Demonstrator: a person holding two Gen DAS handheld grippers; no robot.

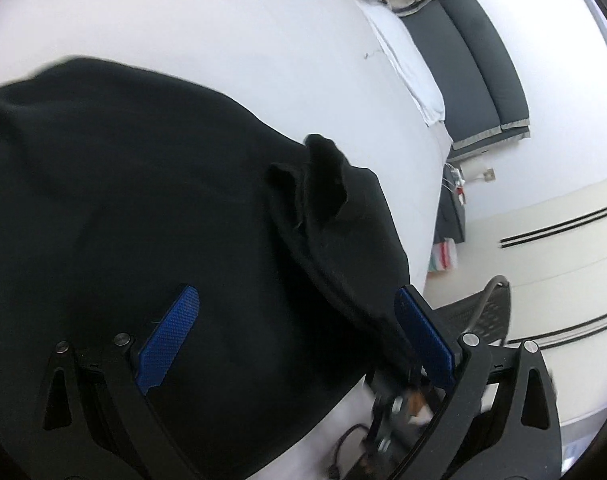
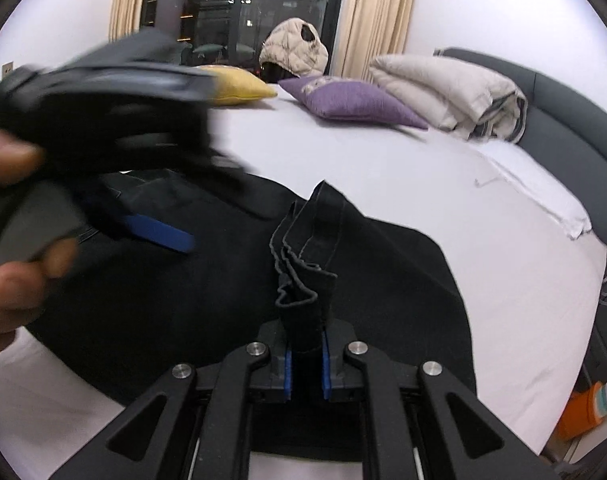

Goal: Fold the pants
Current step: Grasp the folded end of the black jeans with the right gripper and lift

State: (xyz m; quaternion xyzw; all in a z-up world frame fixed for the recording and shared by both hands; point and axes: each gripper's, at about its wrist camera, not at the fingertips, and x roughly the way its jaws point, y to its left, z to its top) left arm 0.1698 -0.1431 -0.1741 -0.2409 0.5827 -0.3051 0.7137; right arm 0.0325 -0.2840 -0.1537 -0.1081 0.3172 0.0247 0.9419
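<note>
Black pants (image 1: 123, 208) lie spread on the white bed (image 1: 223, 40). My left gripper (image 1: 299, 312) is open above them, blue pads wide apart, nothing between. It also shows blurred at the left of the right wrist view (image 2: 115, 132), held by a hand. My right gripper (image 2: 306, 360) is shut on a bunched fold of the pants (image 2: 307, 256), which stands up from the jaws. The rest of the pants (image 2: 383, 288) lies flat on the bed (image 2: 423, 184).
A purple pillow (image 2: 351, 100), a yellow pillow (image 2: 235, 86), a folded beige duvet (image 2: 451, 92) and a beige jacket (image 2: 295, 48) sit at the bed's far side. A dark headboard (image 2: 575, 120) runs along the right. A mesh chair (image 1: 479, 312) stands beside the bed.
</note>
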